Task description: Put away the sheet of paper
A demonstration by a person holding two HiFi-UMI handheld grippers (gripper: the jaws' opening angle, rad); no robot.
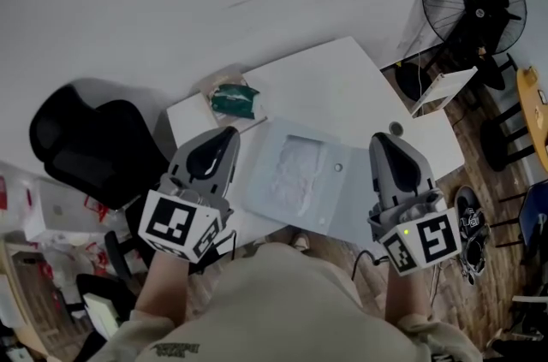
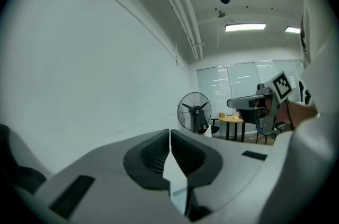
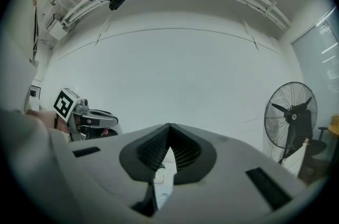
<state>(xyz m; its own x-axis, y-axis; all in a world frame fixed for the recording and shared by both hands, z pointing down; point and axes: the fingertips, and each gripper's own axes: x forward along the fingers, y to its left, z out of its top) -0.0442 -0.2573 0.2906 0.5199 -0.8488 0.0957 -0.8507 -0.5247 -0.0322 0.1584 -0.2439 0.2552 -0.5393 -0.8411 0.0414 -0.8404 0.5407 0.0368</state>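
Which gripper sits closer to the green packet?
The left gripper: the green packet lies just beyond its tip, while the right gripper is across the pale folder.

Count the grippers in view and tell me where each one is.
2. The left gripper is at the left edge of the pale folder, the right gripper at its right edge, both with jaws shut. None looks hidden.

Table: far half left bare. Near half taken by folder; green packet set at far-left corner. Left side blocked by 1 black chair.
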